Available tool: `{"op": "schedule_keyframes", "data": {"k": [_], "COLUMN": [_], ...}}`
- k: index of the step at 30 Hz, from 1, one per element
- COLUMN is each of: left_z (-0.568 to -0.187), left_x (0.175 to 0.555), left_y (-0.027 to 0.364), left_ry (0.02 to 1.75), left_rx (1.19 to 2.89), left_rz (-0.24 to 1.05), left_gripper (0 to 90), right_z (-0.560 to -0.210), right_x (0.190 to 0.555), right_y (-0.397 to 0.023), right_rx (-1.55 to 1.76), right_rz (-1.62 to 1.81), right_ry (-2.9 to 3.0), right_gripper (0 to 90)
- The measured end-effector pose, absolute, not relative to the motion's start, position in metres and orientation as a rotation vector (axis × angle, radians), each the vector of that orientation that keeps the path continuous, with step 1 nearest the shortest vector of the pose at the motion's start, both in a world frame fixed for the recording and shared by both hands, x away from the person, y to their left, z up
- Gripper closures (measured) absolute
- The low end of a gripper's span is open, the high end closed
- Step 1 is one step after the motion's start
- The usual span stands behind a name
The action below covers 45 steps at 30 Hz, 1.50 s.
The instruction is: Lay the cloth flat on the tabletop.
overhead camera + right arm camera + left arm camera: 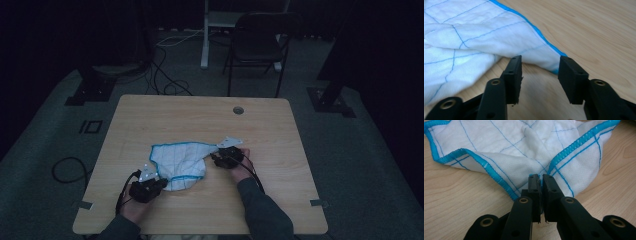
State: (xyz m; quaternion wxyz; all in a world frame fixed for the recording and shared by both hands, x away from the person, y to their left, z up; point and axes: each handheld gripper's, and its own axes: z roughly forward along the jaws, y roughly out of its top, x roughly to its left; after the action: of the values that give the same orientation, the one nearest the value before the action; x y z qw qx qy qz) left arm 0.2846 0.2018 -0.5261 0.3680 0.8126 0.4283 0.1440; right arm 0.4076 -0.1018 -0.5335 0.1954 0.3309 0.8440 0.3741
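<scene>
The left hand-held gripper (pixel 541 180) is clamped on a blue-hemmed corner of the white cloth (pixel 177 161), pinning it so the rest, spread ahead on the desk (pixel 150 112), can be handled. The right hand-held gripper (pixel 540 65) gapes wide, gripping nothing; the cloth's edge lies just beyond its tips, probably the next pinch.

table (pixel 150 115): light wood, round grommet hole (pixel 238 110); chair (pixel 256 42): behind table; cables (pixel 165 80): on floor

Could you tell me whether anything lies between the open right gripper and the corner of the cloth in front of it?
Nothing visible does. The right gripper stands open just short of the cloth corner, with bare table between them. The left gripper is shut on another corner.
</scene>
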Motion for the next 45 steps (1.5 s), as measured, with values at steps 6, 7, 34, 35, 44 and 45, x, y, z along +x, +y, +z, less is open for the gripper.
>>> {"op": "schedule_keyframes", "data": {"k": [6,7,34,35,44,45], "left_z": [-0.527,-0.527,-0.524,-0.524,-0.521,-0.52], "left_x": [0.283,0.283,0.297,0.298,0.307,0.307], "left_y": [0.202,0.202,0.231,0.232,0.236,0.237], "left_ry": [1.106,1.106,1.231,1.235,1.227,1.227], "left_rx": [2.088,2.088,2.067,2.062,2.077,2.074], "left_rz": [0.39,0.39,0.493,0.495,0.529,0.523], "left_gripper": [86.3,86.4,87.3,87.3,75.1,73.8], "right_z": [-0.539,-0.539,-0.497,-0.496,-0.497,-0.497], "right_x": [0.423,0.423,0.416,0.416,0.42,0.422], "right_y": [-0.089,-0.089,-0.153,-0.155,-0.156,-0.156], "right_rx": [0.869,0.869,0.972,0.97,0.995,1.001], "right_rz": [0.996,0.996,0.952,0.945,0.889,0.878], "right_ry": [2.413,2.413,2.241,2.236,2.225,2.22], "right_gripper": [52.3,52.3,90.0,90.0,90.0,90.0]}}
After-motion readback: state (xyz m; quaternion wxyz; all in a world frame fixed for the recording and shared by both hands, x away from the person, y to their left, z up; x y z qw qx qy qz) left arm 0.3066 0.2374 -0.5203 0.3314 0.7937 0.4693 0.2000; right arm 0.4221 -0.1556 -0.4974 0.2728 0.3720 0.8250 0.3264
